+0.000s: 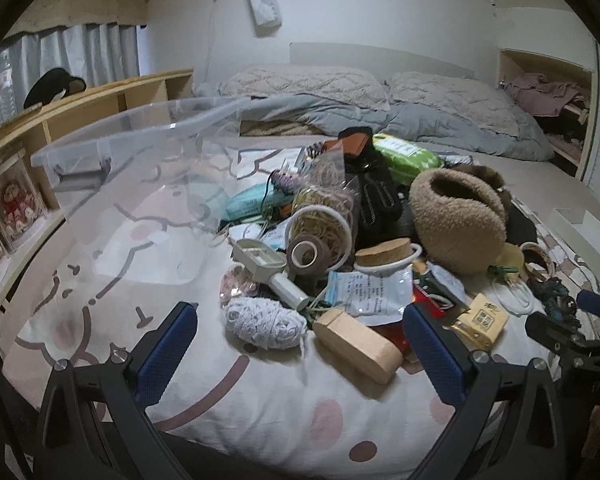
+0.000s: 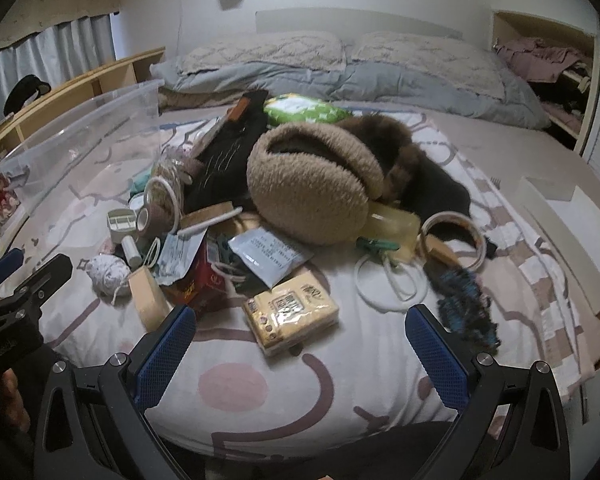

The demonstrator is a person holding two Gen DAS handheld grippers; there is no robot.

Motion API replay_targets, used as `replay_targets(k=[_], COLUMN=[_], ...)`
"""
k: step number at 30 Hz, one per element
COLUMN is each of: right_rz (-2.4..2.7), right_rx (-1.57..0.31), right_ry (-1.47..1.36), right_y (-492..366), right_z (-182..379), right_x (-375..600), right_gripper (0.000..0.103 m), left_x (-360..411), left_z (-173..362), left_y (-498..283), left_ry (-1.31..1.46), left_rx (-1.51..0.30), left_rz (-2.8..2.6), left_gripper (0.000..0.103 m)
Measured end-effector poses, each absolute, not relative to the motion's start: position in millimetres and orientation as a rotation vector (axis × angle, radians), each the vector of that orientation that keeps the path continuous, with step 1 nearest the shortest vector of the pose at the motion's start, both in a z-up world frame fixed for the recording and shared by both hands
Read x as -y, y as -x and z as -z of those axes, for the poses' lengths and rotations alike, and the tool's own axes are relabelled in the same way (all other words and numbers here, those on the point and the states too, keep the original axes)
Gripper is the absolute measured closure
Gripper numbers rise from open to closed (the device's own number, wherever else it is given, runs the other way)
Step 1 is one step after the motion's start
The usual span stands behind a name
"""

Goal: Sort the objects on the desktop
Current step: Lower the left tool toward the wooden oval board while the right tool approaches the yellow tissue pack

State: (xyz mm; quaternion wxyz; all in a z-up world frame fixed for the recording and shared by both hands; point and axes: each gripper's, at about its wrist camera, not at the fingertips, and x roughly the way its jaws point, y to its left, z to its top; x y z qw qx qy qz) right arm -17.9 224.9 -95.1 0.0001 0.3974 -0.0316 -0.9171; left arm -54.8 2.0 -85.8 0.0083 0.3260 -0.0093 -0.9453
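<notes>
A heap of small objects lies on a patterned bedspread [image 1: 260, 408]. In the left wrist view my left gripper [image 1: 300, 320] stands open, its blue pads either side of a white yarn ball [image 1: 262, 322] and a tan oblong case [image 1: 358, 344], above them and not touching. Behind lie a tape roll [image 1: 306, 254], a cork lid [image 1: 384, 256] and a fluffy beige hat [image 1: 458, 224]. In the right wrist view my right gripper [image 2: 300, 324] is open over a yellow tissue pack [image 2: 290, 308]. A dark blue-flecked yarn bundle [image 2: 464, 304] lies by its right pad.
A clear plastic storage bin [image 1: 132, 184] stands on the left of the bed [image 2: 80, 128]. A white shallow box [image 2: 568, 228] lies at the right edge. Pillows [image 1: 308, 84] and a grey quilt fill the far end. A wooden shelf [image 1: 100, 100] runs along the left wall.
</notes>
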Motion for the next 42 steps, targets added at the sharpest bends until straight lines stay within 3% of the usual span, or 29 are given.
replay_targets(k=[20,30,42], right_rz=[2.604,2.571,2.62], right_rx=[0.05,-0.066,0.093], right_ry=[-1.386,-1.477,-1.488], right_y=[52,72,82], right_z=[147,175,175], right_x=[-153,-131,-163], right_gripper=[0.0,0.0,0.0], left_x=[53,58,36], left_z=[110,117,104], left_y=[76,78,81], left_ry=[-1.147,-1.178,-1.336], left_rx=[-0.245,-0.378,-0.689], left_rz=[2.806,2.868,3.161], left_gripper=[0.0,0.0,0.0])
